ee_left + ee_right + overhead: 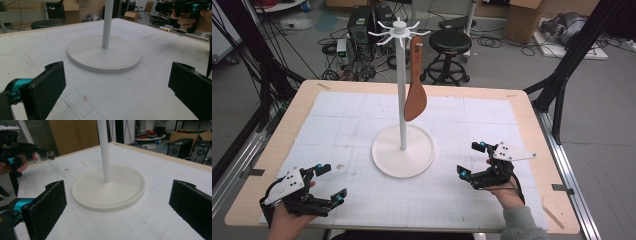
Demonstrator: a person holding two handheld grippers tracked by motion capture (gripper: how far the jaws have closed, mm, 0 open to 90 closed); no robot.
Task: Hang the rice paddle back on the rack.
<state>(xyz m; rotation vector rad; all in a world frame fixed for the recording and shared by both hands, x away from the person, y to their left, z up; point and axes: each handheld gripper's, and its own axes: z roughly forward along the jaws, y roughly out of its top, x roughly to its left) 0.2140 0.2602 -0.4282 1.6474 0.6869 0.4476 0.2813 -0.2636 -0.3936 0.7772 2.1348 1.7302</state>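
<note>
A white stand [402, 90] with a round base [384, 155] rises from the middle of the table, its top ringed with hooks [398, 30]. A brown wooden spatula [415, 85] hangs from one hook on the right side. My left gripper [333, 184] rests open near the front left corner, nothing between its jaws. My right gripper [471, 159] sits open at the front right, also empty. Both gripper views look at the round base [87, 53] [127, 187] and pole [107, 22] [104, 150] between wide-apart black jaws.
A white gridded mat [337, 125] covers the wooden table [537, 150]. Behind the table stand a black stool [450, 45], computer cases and cables on the floor. Black frame legs [562, 75] flank both sides.
</note>
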